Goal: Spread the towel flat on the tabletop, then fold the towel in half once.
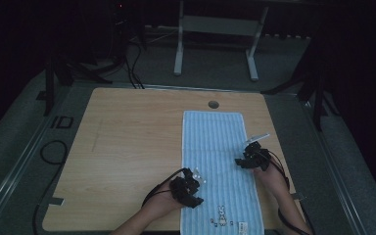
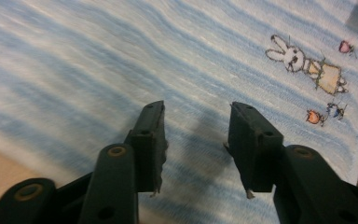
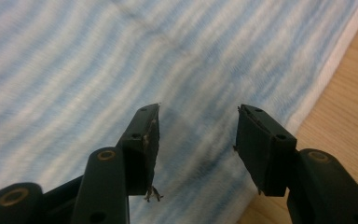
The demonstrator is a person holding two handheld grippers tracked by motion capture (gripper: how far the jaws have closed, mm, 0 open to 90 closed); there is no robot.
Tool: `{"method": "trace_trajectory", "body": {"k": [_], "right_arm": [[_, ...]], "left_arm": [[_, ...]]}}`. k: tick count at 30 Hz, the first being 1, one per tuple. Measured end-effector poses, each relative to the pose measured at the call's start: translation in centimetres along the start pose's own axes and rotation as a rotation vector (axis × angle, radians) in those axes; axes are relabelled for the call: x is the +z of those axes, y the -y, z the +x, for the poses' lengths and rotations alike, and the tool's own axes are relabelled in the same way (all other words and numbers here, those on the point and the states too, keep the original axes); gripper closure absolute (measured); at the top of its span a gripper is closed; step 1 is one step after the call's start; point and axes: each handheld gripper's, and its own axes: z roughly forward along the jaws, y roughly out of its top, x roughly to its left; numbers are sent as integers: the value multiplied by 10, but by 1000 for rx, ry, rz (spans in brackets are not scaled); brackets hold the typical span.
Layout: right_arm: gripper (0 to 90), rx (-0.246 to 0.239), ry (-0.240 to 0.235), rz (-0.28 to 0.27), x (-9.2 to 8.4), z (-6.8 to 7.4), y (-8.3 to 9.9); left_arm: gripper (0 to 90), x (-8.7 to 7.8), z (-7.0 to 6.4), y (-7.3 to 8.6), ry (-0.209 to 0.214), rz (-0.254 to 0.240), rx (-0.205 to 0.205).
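Note:
A light blue striped towel (image 1: 215, 147) lies flat and lengthwise on the right half of the wooden table (image 1: 127, 147). A small embroidered rabbit (image 1: 221, 212) sits near its front end. My left gripper (image 1: 197, 195) is at the towel's left edge near the front, open, nothing between its jaws. In the left gripper view the left gripper (image 2: 196, 105) hovers close over the towel (image 2: 98, 60), with the rabbit (image 2: 303, 63) to the upper right. My right gripper (image 1: 240, 161) is at the towel's right edge, open and empty. The right gripper (image 3: 198, 107) is just inside the towel's (image 3: 98, 60) hem.
A round cable hole (image 1: 213, 104) is in the table beyond the towel's far end. Bare wood (image 3: 349, 93) lies beside the towel's right hem. White frame legs (image 1: 178, 49) stand on the floor behind the table, and a black cable (image 1: 54, 152) loops on the floor at the left.

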Motion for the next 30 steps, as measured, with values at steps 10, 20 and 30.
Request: {"method": "trace_trajectory", "body": {"k": [10, 20, 30], "right_arm": [[485, 24, 0, -47, -24, -17, -6], [484, 121, 44, -32, -20, -54, -31], [469, 199, 64, 42, 10, -73, -69]], "left_arm": [[514, -43, 67, 7, -132, -64, -141], [466, -39, 136, -21, -251, -100, -265], [430, 1, 181, -56, -329, -30, -358]]}}
